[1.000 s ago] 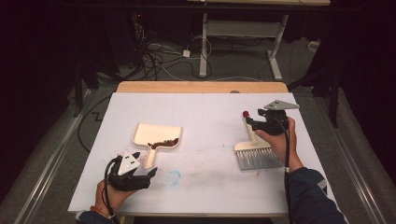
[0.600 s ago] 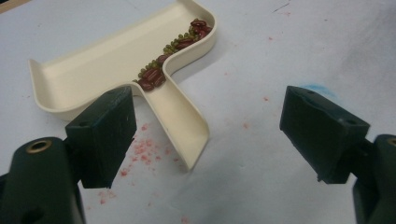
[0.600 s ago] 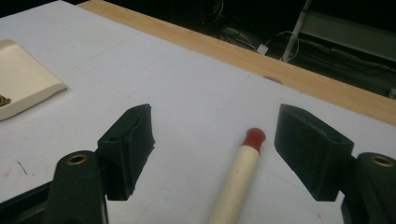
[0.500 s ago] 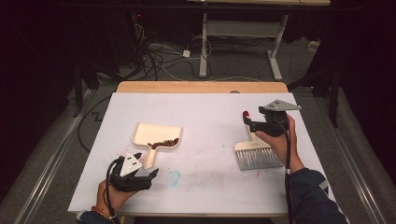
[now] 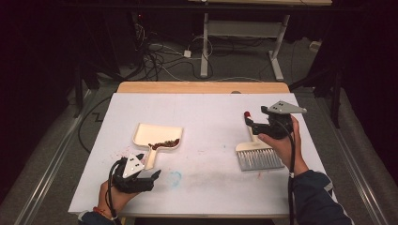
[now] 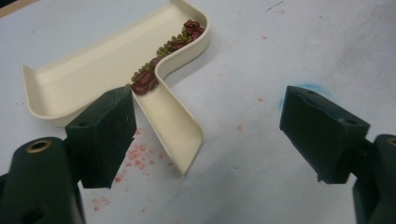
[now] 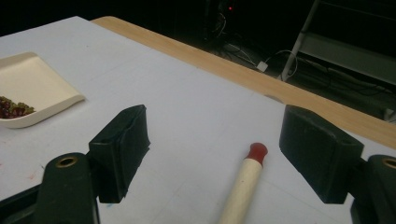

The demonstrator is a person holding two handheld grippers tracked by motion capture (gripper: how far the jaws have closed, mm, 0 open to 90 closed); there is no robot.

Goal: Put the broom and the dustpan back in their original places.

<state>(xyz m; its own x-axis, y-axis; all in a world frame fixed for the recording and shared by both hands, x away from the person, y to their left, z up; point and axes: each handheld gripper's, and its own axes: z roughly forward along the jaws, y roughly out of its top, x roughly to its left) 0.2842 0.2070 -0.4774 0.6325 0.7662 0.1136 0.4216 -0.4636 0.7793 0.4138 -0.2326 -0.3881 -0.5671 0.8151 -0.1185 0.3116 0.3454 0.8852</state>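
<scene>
White table (image 5: 206, 112): sweeping gear set down, both grippers empty.
Right gripper (image 7: 215, 154) wide, just opened; brush (image 5: 256, 152) lies below, light, rigid, grasp handle. Left gripper (image 6: 205, 135) wide beside bean-loaded dustpan (image 6: 98, 79).

No readable text, label, brand or number appears on anything.

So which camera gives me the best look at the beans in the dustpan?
The left gripper view: the beans, red and green, lie close up along the dustpan's back wall by the handle. The high view shows them as a small dark streak; the right gripper view catches a few at its left edge.
</scene>
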